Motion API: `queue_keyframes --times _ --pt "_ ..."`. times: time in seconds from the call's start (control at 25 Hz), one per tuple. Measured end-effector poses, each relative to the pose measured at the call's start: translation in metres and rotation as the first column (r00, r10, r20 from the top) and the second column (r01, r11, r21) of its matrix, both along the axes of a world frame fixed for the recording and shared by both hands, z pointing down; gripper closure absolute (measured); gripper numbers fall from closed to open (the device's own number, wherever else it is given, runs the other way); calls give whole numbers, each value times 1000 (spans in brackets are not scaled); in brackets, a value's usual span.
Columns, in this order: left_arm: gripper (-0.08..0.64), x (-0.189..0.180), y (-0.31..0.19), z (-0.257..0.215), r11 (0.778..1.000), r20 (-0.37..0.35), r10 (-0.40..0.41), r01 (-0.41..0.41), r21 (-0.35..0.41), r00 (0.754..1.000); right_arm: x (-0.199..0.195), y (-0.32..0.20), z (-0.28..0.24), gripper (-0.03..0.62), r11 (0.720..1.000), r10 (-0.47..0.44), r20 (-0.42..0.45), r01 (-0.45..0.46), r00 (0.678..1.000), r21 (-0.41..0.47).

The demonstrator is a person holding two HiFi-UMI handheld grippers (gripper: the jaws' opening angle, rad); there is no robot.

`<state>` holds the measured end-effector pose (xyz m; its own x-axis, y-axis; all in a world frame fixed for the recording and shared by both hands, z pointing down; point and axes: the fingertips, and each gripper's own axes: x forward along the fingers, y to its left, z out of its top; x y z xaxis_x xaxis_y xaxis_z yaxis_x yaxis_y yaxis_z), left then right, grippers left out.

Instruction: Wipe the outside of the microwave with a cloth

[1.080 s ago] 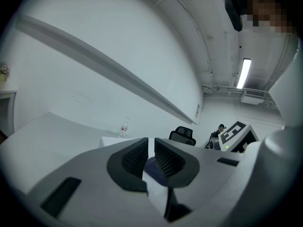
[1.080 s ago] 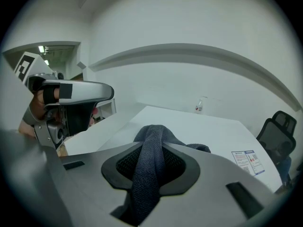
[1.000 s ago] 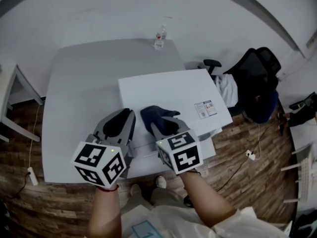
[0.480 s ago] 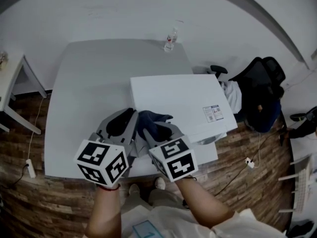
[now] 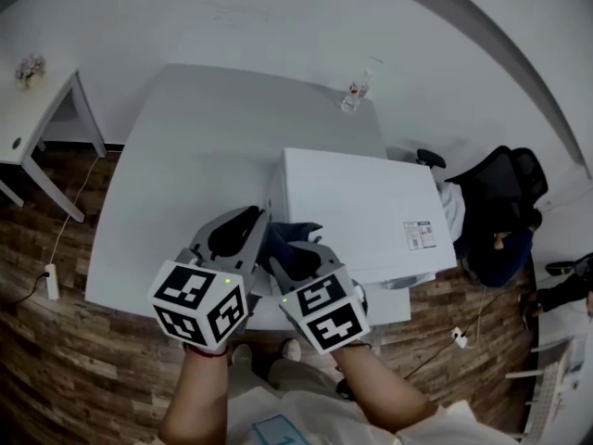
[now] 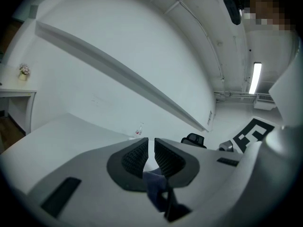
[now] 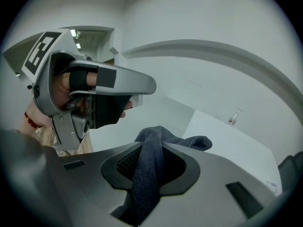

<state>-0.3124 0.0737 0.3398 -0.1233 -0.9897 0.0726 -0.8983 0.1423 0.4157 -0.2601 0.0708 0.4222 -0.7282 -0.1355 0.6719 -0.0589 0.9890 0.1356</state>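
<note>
A clear bottle (image 5: pixel 352 95) with a dark band stands at the far edge of the white table (image 5: pixel 185 156); what it holds cannot be made out. On the small side table (image 5: pixel 28 109) at far left sits a little pot of flowers (image 5: pixel 31 66).

The microwave (image 5: pixel 361 202) is a plain white box on the right part of the table, reaching to the near edge. Only its flat top and left side show. A small printed label (image 5: pixel 420 235) sits near the right near corner of the top.

The right gripper (image 7: pixel 156 148) is clamped on the cloth (image 7: pixel 151 174). The cloth is dark blue with a fine woven grain. It runs as a thick bunched fold up between the jaws, and a loose end flops over past their tips toward the microwave. In the head view the cloth sits at the microwave's near left corner, between the two grippers; whether it touches the white surface cannot be told.

The left gripper (image 6: pixel 151 148) is just to the left of the right one. Its ribbed jaws are drawn close, with only a thin slit between them. A scrap of dark blue shows at the near end of that slit; whether it is pinched there is unclear.

A dark office chair (image 5: pixel 505 202) stands to the right of the table on the wood floor (image 5: pixel 56 341).
</note>
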Motion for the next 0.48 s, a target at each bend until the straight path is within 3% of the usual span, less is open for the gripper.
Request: queue_keyframes --times 0.08,0.28,0.48 --pt "518 -6 9 0 1000 -7 -22 22 8 1000 -3 14 2 497 999 -42 -13 41 999 -14" --pt "518 -30 34 -6 994 -14 -107 107 35 994 -14 39 -9 497 964 -83 60 95 995 -249" --pt "518 -42 51 -1 989 -20 -144 145 27 989 -34 22 -35 497 956 -197 66 207 978 -207"
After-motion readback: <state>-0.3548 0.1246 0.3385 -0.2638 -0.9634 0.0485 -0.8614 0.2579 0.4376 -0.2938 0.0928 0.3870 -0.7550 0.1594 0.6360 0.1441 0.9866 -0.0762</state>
